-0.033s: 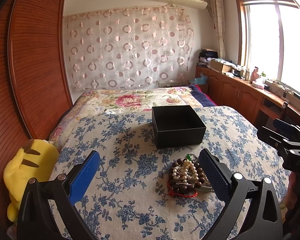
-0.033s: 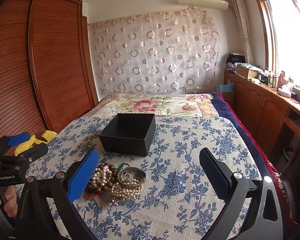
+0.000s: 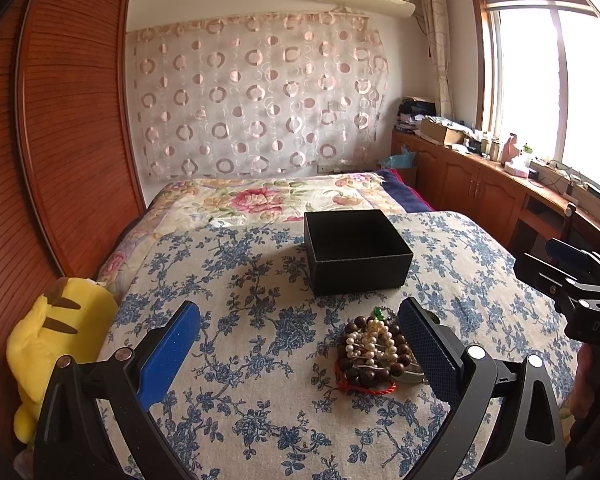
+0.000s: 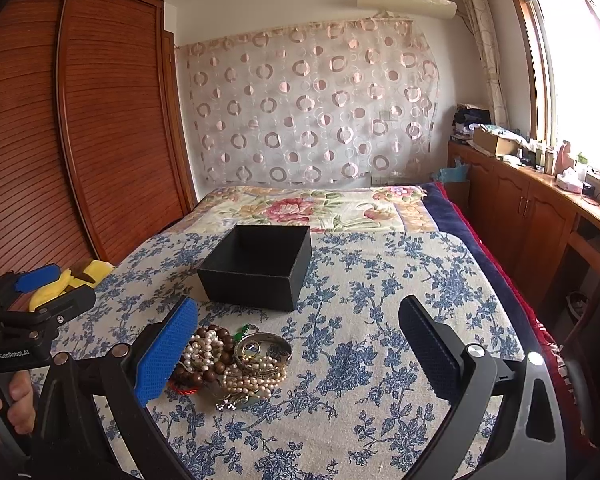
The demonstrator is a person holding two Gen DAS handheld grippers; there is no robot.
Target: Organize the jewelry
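Note:
A heap of jewelry [image 3: 374, 350] lies on the blue-flowered bedspread: white pearl strands, dark wooden beads, a red cord [image 3: 364, 390] and a green bead. In the right wrist view the same heap [image 4: 236, 364] also shows a silver bangle [image 4: 264, 350]. Just behind it stands an open black box [image 3: 360, 276], its inside dark [image 4: 252, 284]. My left gripper [image 3: 298, 308] is open, the heap near its right finger. My right gripper [image 4: 298, 304] is open too, the heap beside its left finger. Neither touches anything.
A yellow plush toy [image 3: 56, 340] sits at the bed's left edge against the wooden wardrobe [image 3: 60, 140]. A floral quilt [image 3: 268, 200] covers the far end. Wooden cabinets [image 4: 540, 216] run under the window on the right. A hand [image 4: 4, 400] holds the left gripper's handle.

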